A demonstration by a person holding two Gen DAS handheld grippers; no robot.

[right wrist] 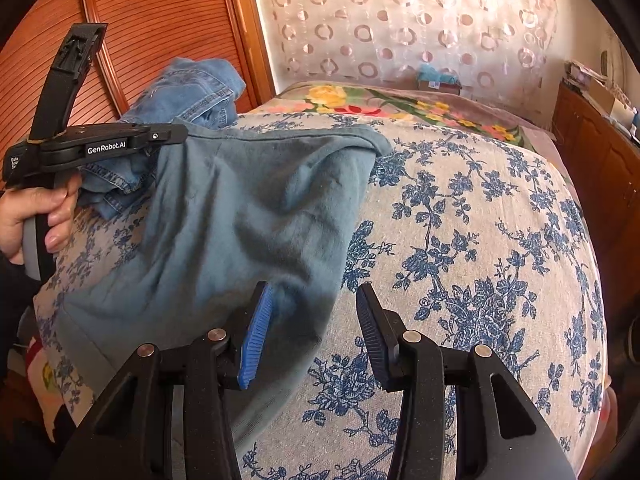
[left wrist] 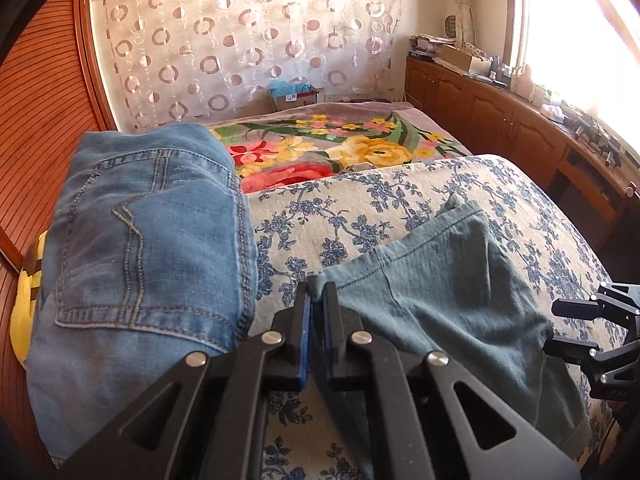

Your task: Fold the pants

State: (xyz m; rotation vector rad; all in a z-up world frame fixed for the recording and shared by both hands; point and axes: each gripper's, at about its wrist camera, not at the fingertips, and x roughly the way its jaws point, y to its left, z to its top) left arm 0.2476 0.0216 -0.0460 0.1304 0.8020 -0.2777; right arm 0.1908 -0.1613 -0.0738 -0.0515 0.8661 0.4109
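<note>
Teal-grey pants lie on the blue-flowered bedspread. My left gripper is shut on a fold of the pants' edge, with cloth pinched between the blue pads. In the right wrist view the pants spread from the left gripper at upper left down toward my right gripper. The right gripper is open, its jaws wide apart over the pants' lower edge, holding nothing. It also shows at the right edge of the left wrist view.
Folded blue jeans lie to the left on the bed, also in the right wrist view. A bright floral blanket covers the far part of the bed. Wooden cabinets run along the right wall; a slatted wooden panel stands at left.
</note>
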